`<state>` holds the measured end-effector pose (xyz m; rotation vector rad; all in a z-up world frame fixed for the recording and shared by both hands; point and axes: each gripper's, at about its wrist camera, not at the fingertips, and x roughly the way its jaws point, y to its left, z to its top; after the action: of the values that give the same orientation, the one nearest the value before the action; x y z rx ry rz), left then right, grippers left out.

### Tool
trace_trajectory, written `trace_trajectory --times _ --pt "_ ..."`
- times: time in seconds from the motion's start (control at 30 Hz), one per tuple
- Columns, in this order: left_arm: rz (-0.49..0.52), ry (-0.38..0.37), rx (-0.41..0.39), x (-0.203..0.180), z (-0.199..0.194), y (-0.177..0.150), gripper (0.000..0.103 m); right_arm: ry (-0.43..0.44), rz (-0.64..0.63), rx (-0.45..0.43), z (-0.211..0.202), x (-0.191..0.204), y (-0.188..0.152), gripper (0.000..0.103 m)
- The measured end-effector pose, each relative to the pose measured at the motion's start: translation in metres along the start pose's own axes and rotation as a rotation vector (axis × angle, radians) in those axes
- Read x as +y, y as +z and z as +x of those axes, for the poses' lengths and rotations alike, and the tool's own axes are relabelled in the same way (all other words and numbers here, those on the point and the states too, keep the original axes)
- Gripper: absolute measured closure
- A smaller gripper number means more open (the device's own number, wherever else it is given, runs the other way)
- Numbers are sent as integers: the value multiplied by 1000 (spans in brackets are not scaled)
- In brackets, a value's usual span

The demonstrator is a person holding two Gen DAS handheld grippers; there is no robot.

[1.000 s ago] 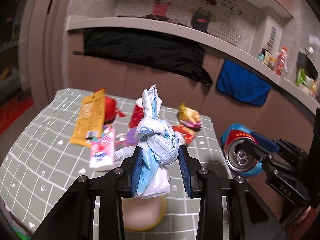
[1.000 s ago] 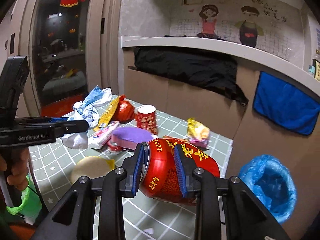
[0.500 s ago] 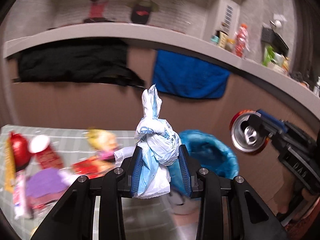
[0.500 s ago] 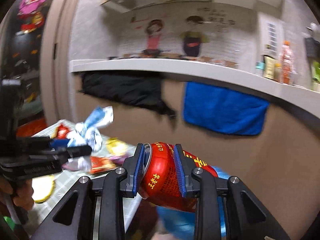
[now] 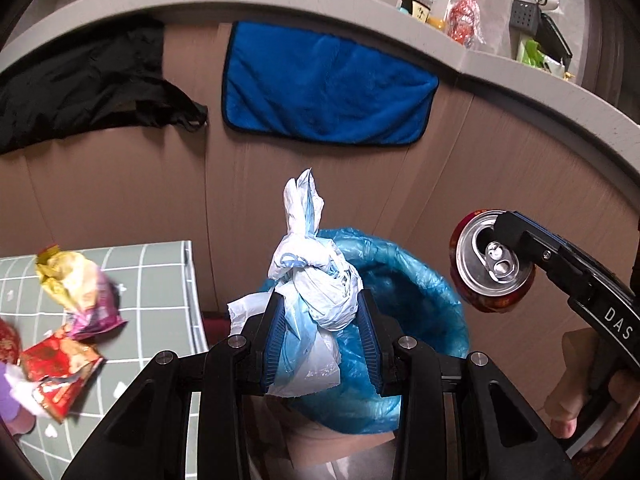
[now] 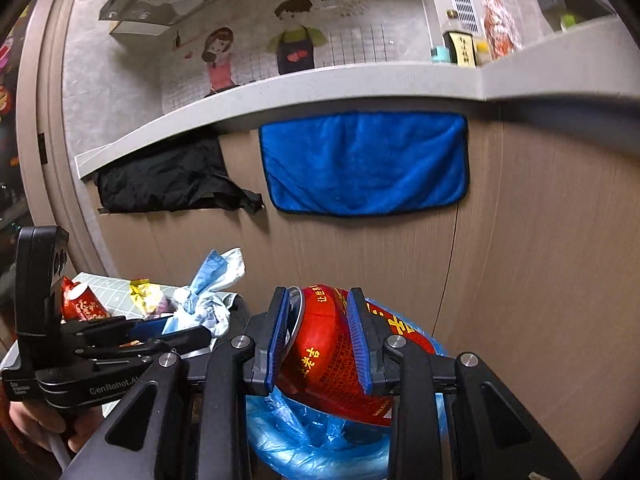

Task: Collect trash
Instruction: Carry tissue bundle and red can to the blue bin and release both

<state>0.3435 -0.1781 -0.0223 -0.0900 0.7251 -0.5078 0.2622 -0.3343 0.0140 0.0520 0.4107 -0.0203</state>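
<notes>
Left wrist view: left gripper [image 5: 322, 336] was clenched on a knotted white-and-blue plastic bag [image 5: 316, 292], its twisted tail sticking up past the pads. Directly beyond and below the fingers sat the blue-lined trash bin [image 5: 416, 304], mouth unobstructed apart from the bag itself. Off to the right of the fingers, the right gripper [image 5: 516, 240] pinched a red drink can [image 5: 490, 264], open top facing the camera, above the bin's right rim. Left of the fingers, the checked table [image 5: 160, 280] carried crumpled snack wrappers [image 5: 74, 292]. Farther back, a blue towel [image 5: 328, 88] and a black cloth [image 5: 88, 84] hung on the panel wall under a shelf.

Right wrist view: right gripper [image 6: 318, 340] clamped the red can [image 6: 324, 344] by its body, tilted, bin liner [image 6: 312, 436] beneath. Left gripper [image 6: 188, 330] with its bag [image 6: 208, 292] was just left.
</notes>
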Motion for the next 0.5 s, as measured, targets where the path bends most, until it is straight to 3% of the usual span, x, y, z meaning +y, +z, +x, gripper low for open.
trace_trajectory --times 0.4,0.47,0.5 --pt "-40 -51 77 3 45 5 63 48 74 46 40 -20 -9 76" --pt "-60 -83 87 7 50 5 57 35 71 42 43 -20 -12 72" --pt "-67 -90 95 8 52 5 55 18 67 38 43 -21 -14 64"
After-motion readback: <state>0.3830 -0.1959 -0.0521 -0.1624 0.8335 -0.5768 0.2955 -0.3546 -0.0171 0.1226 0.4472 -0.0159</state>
